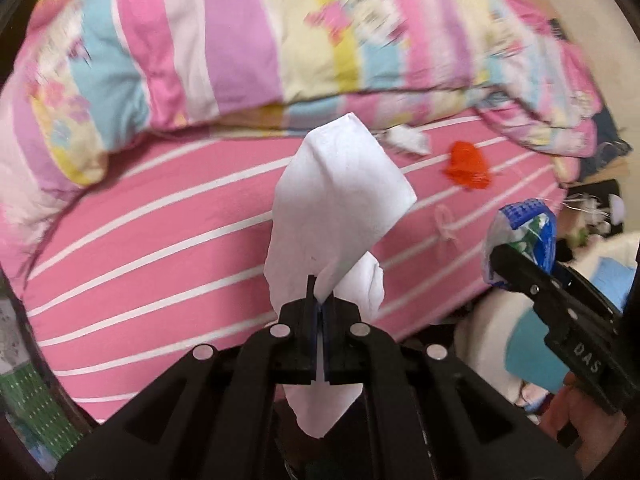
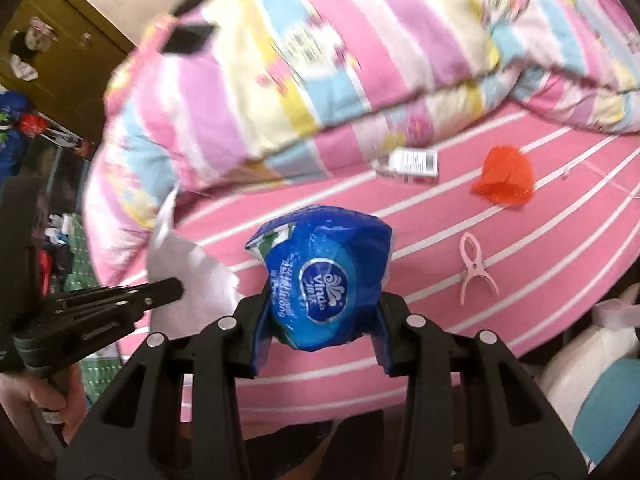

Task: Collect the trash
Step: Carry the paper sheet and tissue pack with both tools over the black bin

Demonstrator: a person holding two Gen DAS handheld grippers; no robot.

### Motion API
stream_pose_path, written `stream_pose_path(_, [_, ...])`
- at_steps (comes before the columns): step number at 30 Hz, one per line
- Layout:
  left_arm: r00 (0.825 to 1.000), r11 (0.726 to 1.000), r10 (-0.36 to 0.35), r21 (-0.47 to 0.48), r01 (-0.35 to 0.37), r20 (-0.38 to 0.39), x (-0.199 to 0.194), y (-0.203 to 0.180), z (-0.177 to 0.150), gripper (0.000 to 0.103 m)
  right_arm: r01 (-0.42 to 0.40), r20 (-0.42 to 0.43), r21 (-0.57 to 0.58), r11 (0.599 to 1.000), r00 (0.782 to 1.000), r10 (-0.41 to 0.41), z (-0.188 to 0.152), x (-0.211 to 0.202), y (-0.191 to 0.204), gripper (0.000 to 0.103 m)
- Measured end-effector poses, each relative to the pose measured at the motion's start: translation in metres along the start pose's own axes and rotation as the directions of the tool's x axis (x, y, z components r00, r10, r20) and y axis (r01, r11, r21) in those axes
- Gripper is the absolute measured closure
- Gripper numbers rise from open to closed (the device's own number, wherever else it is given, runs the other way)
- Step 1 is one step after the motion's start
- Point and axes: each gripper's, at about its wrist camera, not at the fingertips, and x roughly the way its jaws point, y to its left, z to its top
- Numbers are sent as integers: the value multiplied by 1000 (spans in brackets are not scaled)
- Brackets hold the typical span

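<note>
My left gripper (image 1: 320, 300) was clamped on a crumpled white tissue (image 1: 336, 200); my right gripper (image 2: 320, 320), jaws half-spread, held a blue plastic tissue wrapper (image 2: 320, 272) above the pink striped bed's (image 2: 520, 320) near edge.

1. Blue tissue pack (image 2: 326, 280): white-rimmed oval logo reading "Vinda", with smaller characters under the name too small to read. Beside the oval, a line of white print along the wrapper, blurred and not legible.

2. Right gripper (image 1: 500, 256): white letters "DAS" on its black body, seen in the left wrist view.

3. Small white box (image 2: 410, 164) on the bed: a barcode panel and fine print, neither readable.
</note>
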Motion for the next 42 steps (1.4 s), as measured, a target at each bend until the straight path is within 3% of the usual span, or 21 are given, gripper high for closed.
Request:
stream_pose_path(9, [988, 981, -112, 173, 94, 102, -127, -55, -33, 101, 32, 170, 43, 999, 985, -39, -33, -146, 57, 61])
stream_pose_path(19, [971, 917, -202, 372, 142, 129, -175, -123, -70, 101, 103, 311, 174, 979, 938, -154, -87, -244, 40, 61])
stream_pose_path(31, [957, 849, -265, 499, 173, 120, -176, -229, -117, 101, 106, 381, 287, 952, 900, -215, -148, -306, -46, 61])
stream_pose_path(36, [955, 813, -280, 553, 181, 98, -169, -298, -139, 101, 114, 393, 346, 931, 884, -253, -178, -341, -109, 61])
stream_pose_path(42, [955, 749, -293, 634, 192, 56, -156, -398, -168, 101, 111, 390, 433, 895, 872, -297, -208, -376, -190, 61])
